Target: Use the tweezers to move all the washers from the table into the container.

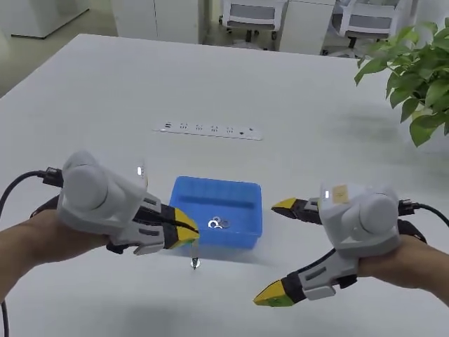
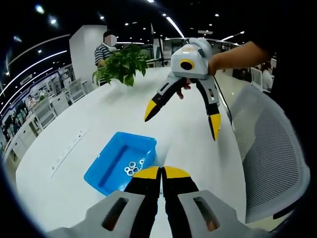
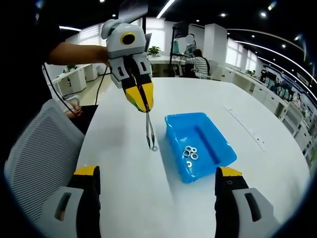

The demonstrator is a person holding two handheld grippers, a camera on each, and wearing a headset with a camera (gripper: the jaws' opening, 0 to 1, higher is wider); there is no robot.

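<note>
Both level: left tongs pinch tweezers, maybe carrying washer; right tongs splayed.

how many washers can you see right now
5 washers: four bunched together inside the blue container, and one at the tip of the tweezers, just outside the container. The bunch overlaps, so another may be hidden.

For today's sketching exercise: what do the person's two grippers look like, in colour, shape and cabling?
The left gripper and right gripper match: rounded light-grey bodies, black jaws with yellow tips, a black cable trailing behind. The right one bears a small yellowish label.
</note>
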